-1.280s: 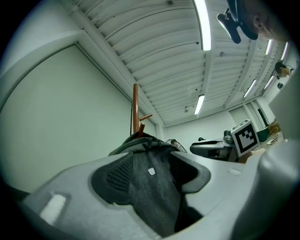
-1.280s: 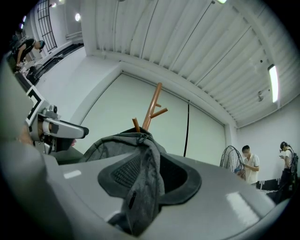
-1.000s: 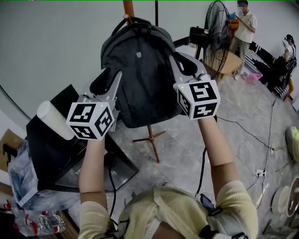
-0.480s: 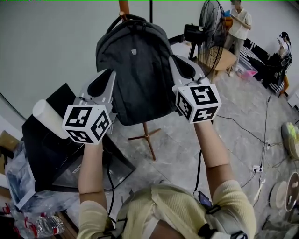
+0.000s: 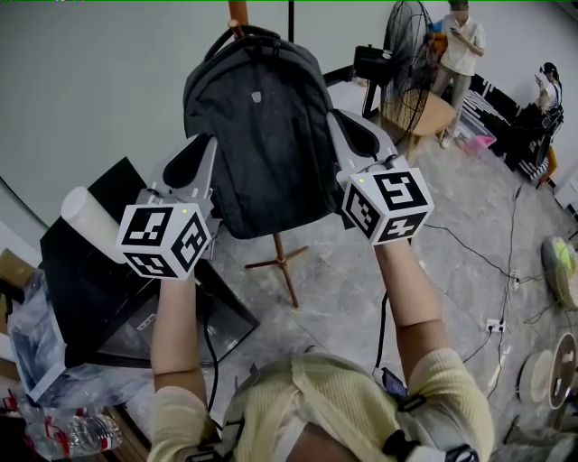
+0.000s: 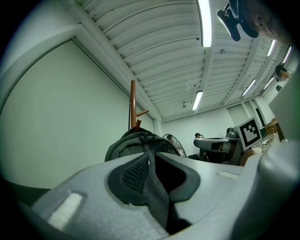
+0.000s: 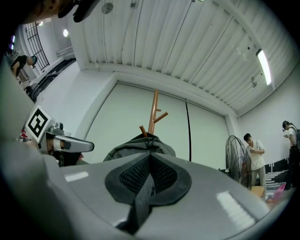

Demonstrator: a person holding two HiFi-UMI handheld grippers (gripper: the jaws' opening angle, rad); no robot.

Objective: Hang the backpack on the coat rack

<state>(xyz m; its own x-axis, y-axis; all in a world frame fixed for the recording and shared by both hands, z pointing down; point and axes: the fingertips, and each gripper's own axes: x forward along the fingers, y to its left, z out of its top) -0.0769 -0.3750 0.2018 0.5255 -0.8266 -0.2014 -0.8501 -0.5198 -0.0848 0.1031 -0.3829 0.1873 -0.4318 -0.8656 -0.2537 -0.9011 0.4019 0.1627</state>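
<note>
A dark grey backpack (image 5: pixel 262 135) hangs by its top loop on the wooden coat rack (image 5: pixel 238 13), whose pole and feet (image 5: pixel 280 266) show below the bag. My left gripper (image 5: pixel 200 149) is at the bag's left side and my right gripper (image 5: pixel 341 122) at its right side. In the left gripper view the pads (image 6: pixel 136 171) are shut on a fold of grey backpack fabric, with the bag's top (image 6: pixel 133 143) and the rack (image 6: pixel 133 105) beyond. In the right gripper view the right gripper (image 7: pixel 149 176) is shut on a grey strap; the backpack (image 7: pixel 136 146) and rack (image 7: pixel 153 112) rise behind.
A black case (image 5: pixel 99 289) with a white roll (image 5: pixel 90 226) lies at the lower left beside bags and bottles (image 5: pixel 81 433). A standing fan (image 5: pixel 402 54), a wooden stool (image 5: pixel 433 113) and a person (image 5: pixel 456 50) are at the back right. Cables (image 5: pixel 479 257) cross the floor.
The right gripper has shifted slightly right and rolled a little. The backpack sits a bit further left in view. The left gripper has hardly moved.
</note>
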